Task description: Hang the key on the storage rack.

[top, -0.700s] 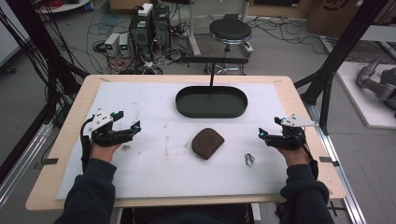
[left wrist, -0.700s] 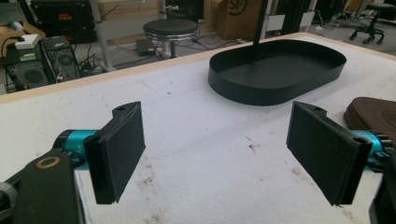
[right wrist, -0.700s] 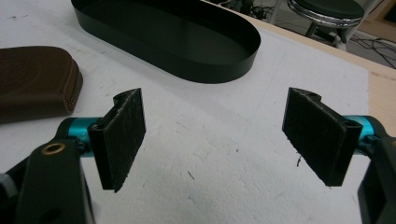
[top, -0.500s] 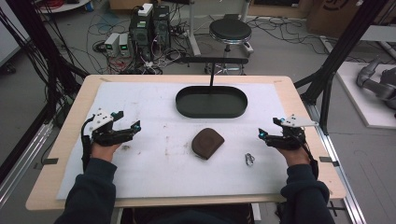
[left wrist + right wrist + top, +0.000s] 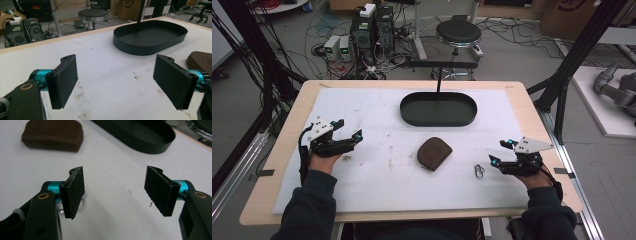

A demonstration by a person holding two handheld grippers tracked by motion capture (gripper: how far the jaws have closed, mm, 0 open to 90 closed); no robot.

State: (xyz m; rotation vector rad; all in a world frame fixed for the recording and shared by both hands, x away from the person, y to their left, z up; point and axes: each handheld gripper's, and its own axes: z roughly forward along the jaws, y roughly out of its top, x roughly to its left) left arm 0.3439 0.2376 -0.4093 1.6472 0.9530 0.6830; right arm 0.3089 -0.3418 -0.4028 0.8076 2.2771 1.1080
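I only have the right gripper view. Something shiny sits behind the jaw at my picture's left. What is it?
Observer: A small metal clip, lying on the white mat between the brown pouch and the right gripper.
Operator: Where is the other gripper?
Observer: The left gripper is over the mat's left side, jaws open, nothing between them.
Operator: Anything tall near the black tray?
Observer: A thin black post rises from the far side of the black tray, with a crossbar on top.

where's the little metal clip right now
In the high view the metal clip lies on the white mat toward the right, between the brown pouch and the right gripper, nearer the gripper and touching neither.
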